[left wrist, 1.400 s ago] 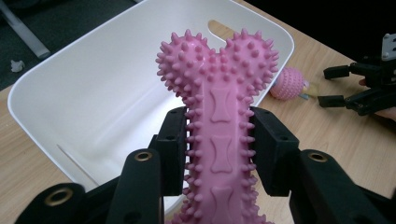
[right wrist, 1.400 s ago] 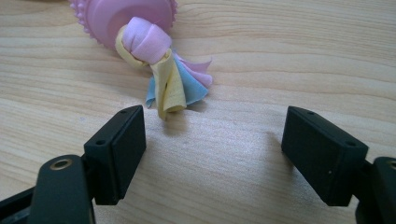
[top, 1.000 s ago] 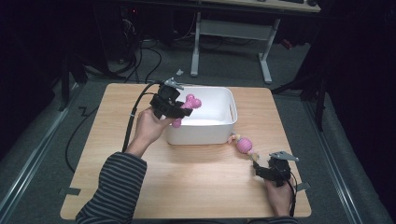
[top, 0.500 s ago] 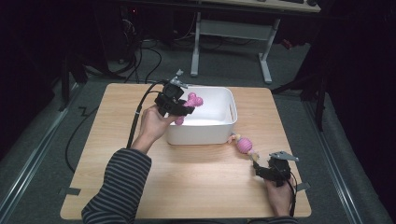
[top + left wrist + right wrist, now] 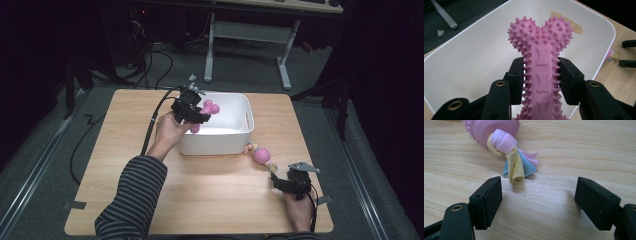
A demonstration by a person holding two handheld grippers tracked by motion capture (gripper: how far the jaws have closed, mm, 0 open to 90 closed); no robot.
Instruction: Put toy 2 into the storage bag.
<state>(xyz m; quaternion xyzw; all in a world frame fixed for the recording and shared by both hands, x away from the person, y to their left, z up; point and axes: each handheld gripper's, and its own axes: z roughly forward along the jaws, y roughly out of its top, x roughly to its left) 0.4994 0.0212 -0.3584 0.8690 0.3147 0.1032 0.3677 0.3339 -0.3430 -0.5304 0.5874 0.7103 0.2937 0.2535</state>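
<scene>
The left gripper (image 5: 200, 114) is held over the near-left part of the white bin (image 5: 239, 142), which stands toward the far middle of the wooden surface (image 5: 210, 200); its fingers (image 5: 517, 80) are clamped on the shaft of a pink spiked bone toy (image 5: 542, 55), one black pad pressed against each side, with the rows of small spikes squeezed between them; in the left gripper view the toy's two-lobed knob end points out past the fingertips, above the bin's bare white floor and toward the far wall with its oval handle slot; from the high view the toy's knobbed end (image 5: 210, 107) sits just inside the bin's rim, while the other end hangs near the bin's left wall by the person's left hand (image 5: 167, 132); the sleeve on that arm is striped; the right gripper (image 5: 280, 180) rests low near the front right corner of the surface, its fingers (image 5: 489, 200) standing wide apart with nothing but bare wood between them; just ahead of those fingers lies a rope toy (image 5: 506, 150), a pink ribbed ball with a knot and a frayed tassel of yellow, blue and pink cloth; the tassel's tip is near the left finger but does not touch it; in the high view this rope toy (image 5: 261, 156) lies just off the bin's front right corner.
</scene>
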